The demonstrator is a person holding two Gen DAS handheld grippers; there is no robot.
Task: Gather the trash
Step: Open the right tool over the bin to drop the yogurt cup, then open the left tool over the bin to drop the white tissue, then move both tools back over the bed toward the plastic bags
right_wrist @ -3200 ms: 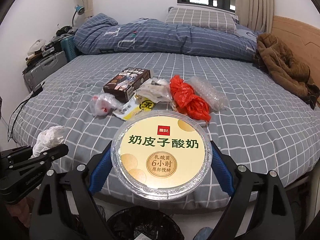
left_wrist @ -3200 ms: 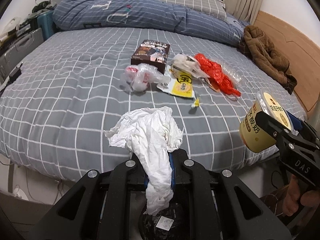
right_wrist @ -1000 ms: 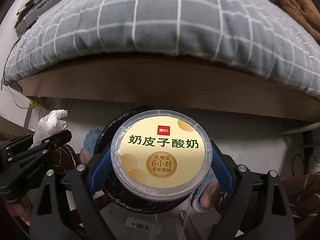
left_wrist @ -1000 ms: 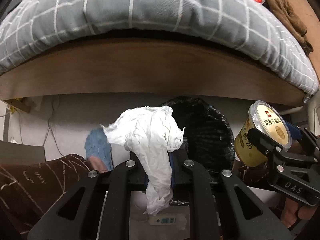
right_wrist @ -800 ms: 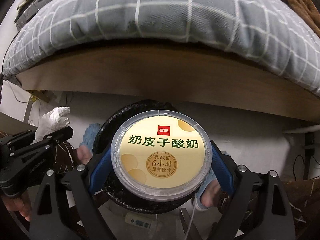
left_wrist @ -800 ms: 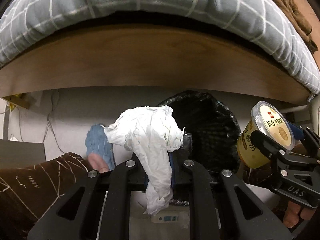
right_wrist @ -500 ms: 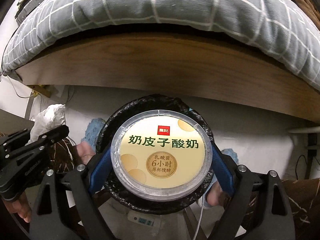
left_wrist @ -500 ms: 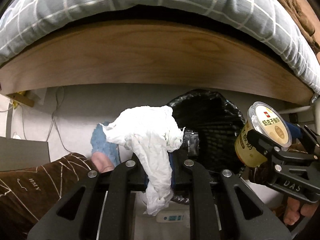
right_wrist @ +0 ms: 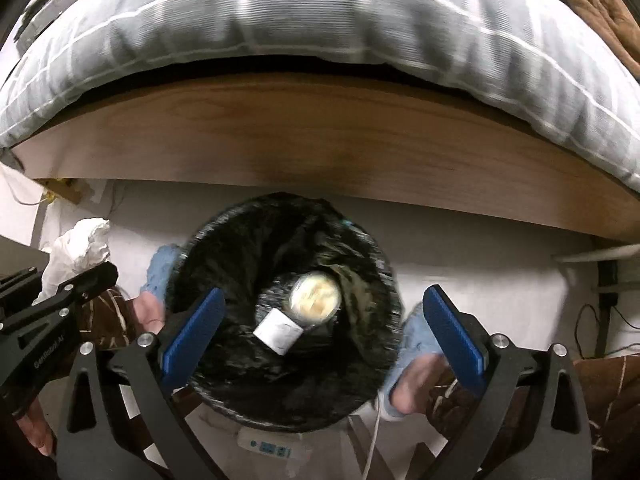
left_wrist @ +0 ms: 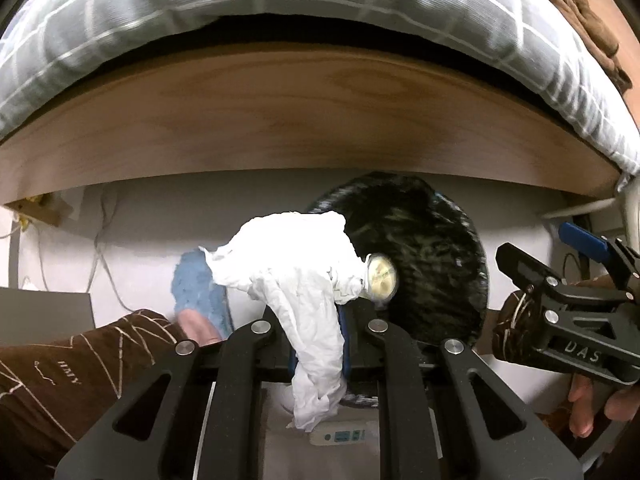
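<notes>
My left gripper (left_wrist: pixel 318 320) is shut on a crumpled white tissue (left_wrist: pixel 296 276), held just left of the black-lined trash bin (left_wrist: pixel 440 240). Directly above the bin (right_wrist: pixel 224 236), my right gripper (right_wrist: pixel 322 332) has its jaws opening, blue pads (right_wrist: pixel 192 332) wide apart with nothing between them. The yogurt cup (right_wrist: pixel 316 294) lies down inside the bin beside a small white square packet (right_wrist: pixel 278 332). In the left wrist view the cup (left_wrist: pixel 382 278) shows blurred against the bin liner. The right gripper (left_wrist: pixel 560 264) appears at that view's right edge, and the left gripper (right_wrist: pixel 80 280) with the tissue (right_wrist: pixel 80 244) at the other view's left.
The bin stands on a pale floor against the wooden bed frame (right_wrist: pixel 320 148), under the grey checked cover (right_wrist: pixel 320 20). A person's feet in blue slippers (right_wrist: pixel 416 344) flank the bin. A small white device (right_wrist: pixel 268 446) lies on the floor in front, with cables (left_wrist: pixel 106 248) at the left.
The right gripper's jaws have spread and let go of the yogurt cup, which has dropped into the bin. The left gripper still holds the tissue in the same spot.
</notes>
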